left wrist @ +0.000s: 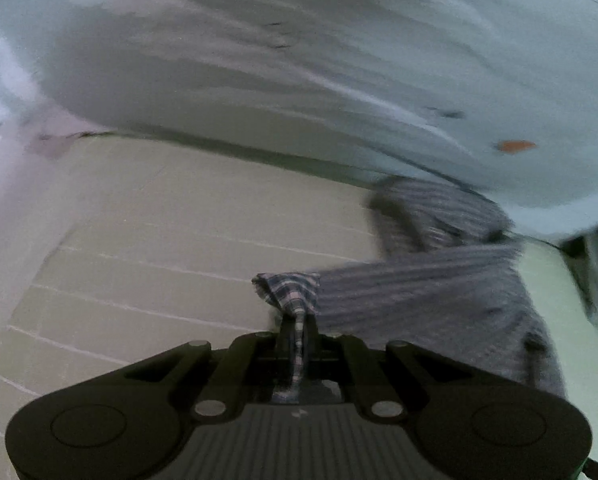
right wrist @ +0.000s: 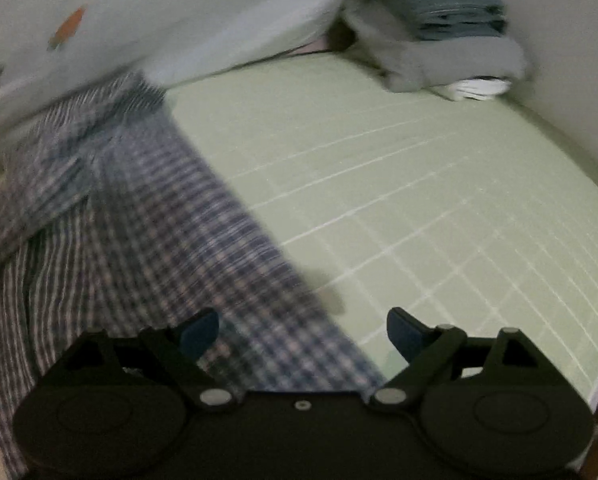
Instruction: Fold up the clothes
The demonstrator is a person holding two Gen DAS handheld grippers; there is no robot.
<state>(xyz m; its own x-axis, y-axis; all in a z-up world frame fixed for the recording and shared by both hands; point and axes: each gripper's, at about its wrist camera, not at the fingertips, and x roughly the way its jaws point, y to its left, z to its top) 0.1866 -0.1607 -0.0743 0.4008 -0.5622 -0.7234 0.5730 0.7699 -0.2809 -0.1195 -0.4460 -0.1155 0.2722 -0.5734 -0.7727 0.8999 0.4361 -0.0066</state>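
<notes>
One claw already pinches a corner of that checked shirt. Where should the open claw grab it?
Probably the shirt's straight long edge on the green mat, approached from the bare mat side. The right claw hangs open just above it, while the left claw pinches a corner, so two held points could lift a fold.

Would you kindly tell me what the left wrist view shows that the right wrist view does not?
Only the left wrist view shows the left tongs shut on a corner of the plaid shirt, lifted over a beige mat. Only the right wrist view shows the right tongs open and empty, and a stack of folded clothes in the far corner. Both show the plaid shirt, the green mat and the pale sheet.
</notes>
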